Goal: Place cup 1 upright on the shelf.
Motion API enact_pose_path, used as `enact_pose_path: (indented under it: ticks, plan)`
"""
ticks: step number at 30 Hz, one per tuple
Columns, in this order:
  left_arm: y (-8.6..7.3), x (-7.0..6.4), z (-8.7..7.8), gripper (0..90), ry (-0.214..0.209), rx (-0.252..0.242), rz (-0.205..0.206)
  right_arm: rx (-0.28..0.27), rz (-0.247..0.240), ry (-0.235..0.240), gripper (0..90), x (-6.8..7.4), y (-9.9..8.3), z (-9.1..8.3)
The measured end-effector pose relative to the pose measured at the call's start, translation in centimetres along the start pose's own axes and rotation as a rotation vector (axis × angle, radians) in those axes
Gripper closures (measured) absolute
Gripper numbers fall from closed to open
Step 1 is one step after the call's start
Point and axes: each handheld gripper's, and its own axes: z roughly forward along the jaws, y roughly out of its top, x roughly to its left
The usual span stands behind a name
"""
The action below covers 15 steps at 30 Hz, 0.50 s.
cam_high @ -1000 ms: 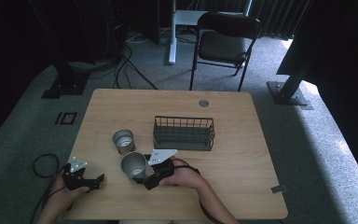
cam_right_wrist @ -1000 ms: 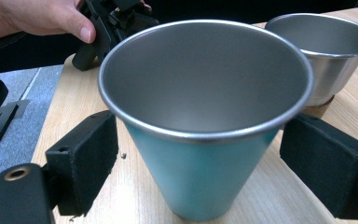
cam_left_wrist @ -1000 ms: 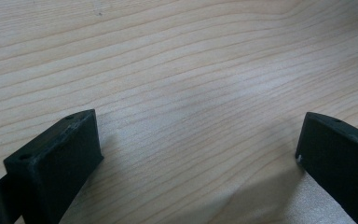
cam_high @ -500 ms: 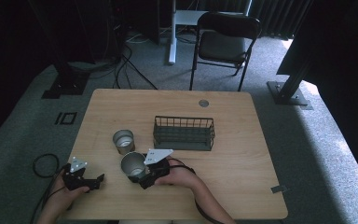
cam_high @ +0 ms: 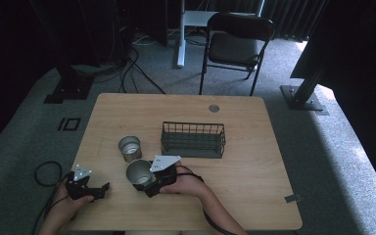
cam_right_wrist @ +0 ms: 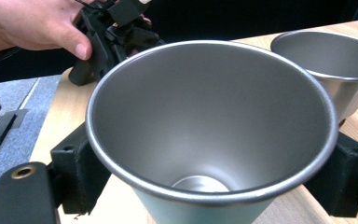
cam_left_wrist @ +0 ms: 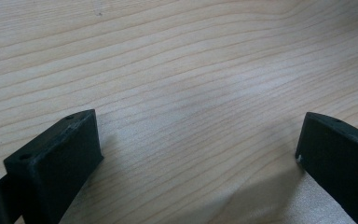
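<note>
— Listing item one: steel cup (cam_right_wrist: 209, 135), upright, axis vertical, standing between the right gripper (cam_high: 149, 182) jaws, which press its sides.
— Neighbours?
— Second cup (cam_high: 129, 148) just beyond; wire basket (cam_high: 193, 140) farther. Left gripper (cam_high: 89, 188) apart, jaws wide, holding nothing.

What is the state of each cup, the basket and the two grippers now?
Near cup: upright, empty, between the right gripper's jaws.
Far cup: upright on the table, free.
Wire basket: upright, looks empty.
Right gripper: shut on the near cup.
Left gripper: open, holding nothing, low over the table.
</note>
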Motion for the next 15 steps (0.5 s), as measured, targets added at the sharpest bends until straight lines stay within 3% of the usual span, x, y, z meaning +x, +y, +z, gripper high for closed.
enact_pose_path:
  ticks: [15]
  plan:
    - [0.0, 0.0, 0.0, 0.5, 0.001, -0.002, -0.002, -0.013, 0.059, -0.004, 13.4, 0.0, 1.7, -0.8]
